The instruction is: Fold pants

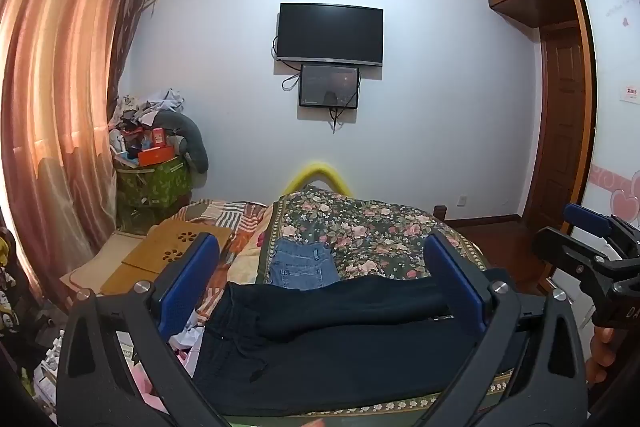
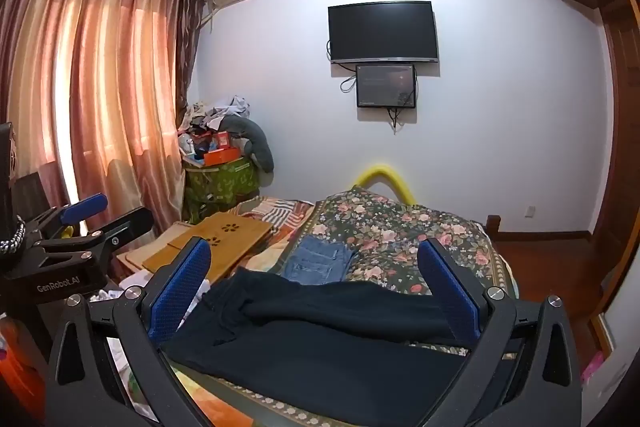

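Observation:
Dark navy pants lie spread across the near end of the bed, drawstring waist to the left, one leg draped over the other; they also show in the right wrist view. My left gripper hovers above them, open wide, its blue pads apart with nothing between. My right gripper hangs likewise over the pants, open and holding nothing. Each gripper appears at the edge of the other's view: the right one and the left one.
A folded pair of blue jeans rests on the floral bedspread beyond the pants. A wooden lap tray lies at the bed's left. A cluttered green basket stands by the curtain. A TV hangs on the wall.

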`<state>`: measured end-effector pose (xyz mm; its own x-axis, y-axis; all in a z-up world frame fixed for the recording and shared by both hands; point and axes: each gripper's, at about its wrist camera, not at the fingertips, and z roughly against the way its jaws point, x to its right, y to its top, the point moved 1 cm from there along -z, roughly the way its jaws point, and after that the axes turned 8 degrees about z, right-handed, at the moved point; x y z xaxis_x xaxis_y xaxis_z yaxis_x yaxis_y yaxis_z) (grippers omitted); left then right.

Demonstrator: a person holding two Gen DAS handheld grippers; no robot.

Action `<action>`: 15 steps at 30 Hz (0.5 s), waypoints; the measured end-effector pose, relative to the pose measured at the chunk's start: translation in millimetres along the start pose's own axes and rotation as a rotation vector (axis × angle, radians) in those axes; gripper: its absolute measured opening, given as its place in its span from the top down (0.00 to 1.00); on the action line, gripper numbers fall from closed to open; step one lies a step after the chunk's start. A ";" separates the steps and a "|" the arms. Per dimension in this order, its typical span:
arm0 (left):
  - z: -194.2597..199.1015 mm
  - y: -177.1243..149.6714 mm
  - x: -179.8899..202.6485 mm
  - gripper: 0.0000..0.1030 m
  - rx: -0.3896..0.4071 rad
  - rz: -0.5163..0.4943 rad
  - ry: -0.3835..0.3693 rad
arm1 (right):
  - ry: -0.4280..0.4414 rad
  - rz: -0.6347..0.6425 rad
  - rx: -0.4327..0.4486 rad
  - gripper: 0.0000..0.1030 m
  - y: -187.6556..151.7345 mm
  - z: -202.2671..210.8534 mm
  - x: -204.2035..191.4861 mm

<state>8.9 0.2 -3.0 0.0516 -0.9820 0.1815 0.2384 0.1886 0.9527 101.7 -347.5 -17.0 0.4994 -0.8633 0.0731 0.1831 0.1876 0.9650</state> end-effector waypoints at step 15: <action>-10.2 -6.6 5.2 0.00 0.008 -0.014 -0.003 | -0.027 0.011 -0.011 0.00 1.8 3.0 3.5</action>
<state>17.5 -6.1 -10.8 0.0455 -0.9845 0.1693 0.2313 0.1752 0.9570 101.3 -351.6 -14.3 0.4787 -0.8733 0.0910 0.1871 0.2028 0.9612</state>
